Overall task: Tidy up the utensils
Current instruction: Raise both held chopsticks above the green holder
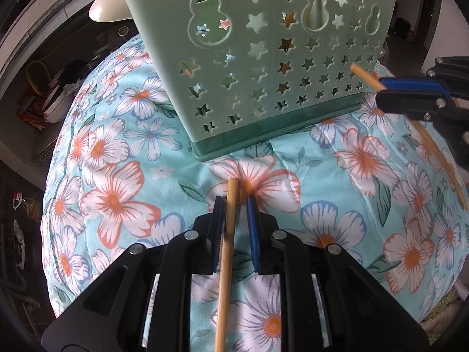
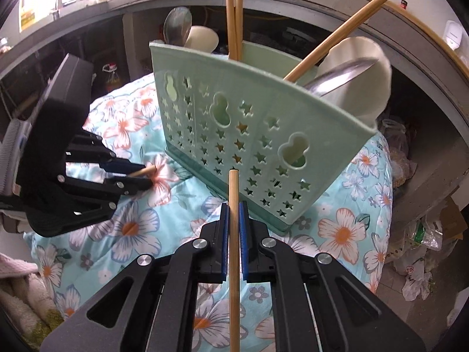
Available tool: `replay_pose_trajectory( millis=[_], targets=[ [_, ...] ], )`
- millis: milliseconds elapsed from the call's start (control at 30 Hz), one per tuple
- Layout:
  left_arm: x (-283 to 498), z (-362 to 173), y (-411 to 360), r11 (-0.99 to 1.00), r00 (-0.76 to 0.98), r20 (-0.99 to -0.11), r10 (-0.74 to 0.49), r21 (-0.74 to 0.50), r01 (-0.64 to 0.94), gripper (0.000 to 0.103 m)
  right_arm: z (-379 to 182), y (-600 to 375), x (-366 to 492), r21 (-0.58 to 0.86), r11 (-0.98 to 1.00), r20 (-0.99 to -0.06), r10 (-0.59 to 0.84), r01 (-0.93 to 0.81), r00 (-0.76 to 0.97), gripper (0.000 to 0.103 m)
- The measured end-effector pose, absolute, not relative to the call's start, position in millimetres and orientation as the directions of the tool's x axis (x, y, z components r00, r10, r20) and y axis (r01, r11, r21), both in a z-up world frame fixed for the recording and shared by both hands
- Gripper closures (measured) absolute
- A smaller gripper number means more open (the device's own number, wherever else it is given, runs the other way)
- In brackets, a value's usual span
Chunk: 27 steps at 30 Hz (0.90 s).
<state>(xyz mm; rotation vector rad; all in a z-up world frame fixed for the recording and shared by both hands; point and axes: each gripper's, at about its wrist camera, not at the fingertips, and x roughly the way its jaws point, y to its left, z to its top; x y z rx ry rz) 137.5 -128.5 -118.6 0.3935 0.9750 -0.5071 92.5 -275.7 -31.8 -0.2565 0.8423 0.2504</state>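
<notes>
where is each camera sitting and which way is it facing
Left wrist view: on the left gripper, angled down along its fingers at a chopstick between them, the floral cloth and the green holder; the right gripper shows at the right edge.
Right wrist view: on the right gripper, angled down at its own chopstick and the holder; the left gripper shows at left.
Shared: holder, cloth, both grippers and both chopsticks.

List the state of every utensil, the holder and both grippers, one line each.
left gripper: shut on a chopstick
right gripper: shut on a second chopstick
green holder: upright on the floral cloth
chopsticks in holder: standing, one leaning
metal spoon: standing in holder
</notes>
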Motion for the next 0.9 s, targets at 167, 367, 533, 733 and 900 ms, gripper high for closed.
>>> replay_pose_trajectory(
  millis=[167,367,533,733,900],
  targets=[
    [136.9,-118.6,-123.6,0.818,0.460,-0.853,-0.246,0.072,0.571,0.088,-5.2,-283.8,80.1,-0.083,0.957,-0.711,0.138,-0.277,0.690,0.096],
    [140.5,-118.5,-106.7,0.820,0.443,-0.844,-0.302,0.007,0.573,0.088,30.1,-298.0,63.1,-0.021,0.975,-0.629,0.159,-0.221,0.761,0.096],
    [144.2,-116.9,-97.6,0.822,0.439,-0.845,-0.306,-0.001,0.570,0.095,55.7,-313.2,52.0,0.054,0.981,-0.553,0.186,-0.188,0.812,0.096],
    [143.2,-105.7,-87.9,0.828,0.445,-0.841,-0.309,-0.008,0.560,0.097,72.8,-333.3,47.8,0.152,0.973,-0.476,0.224,-0.171,0.850,0.096],
    [136.4,-77.3,-77.9,0.832,0.480,-0.809,-0.340,-0.020,0.554,0.097,81.4,-339.6,42.7,0.190,0.967,-0.427,0.239,-0.171,0.872,0.096]
  ],
)
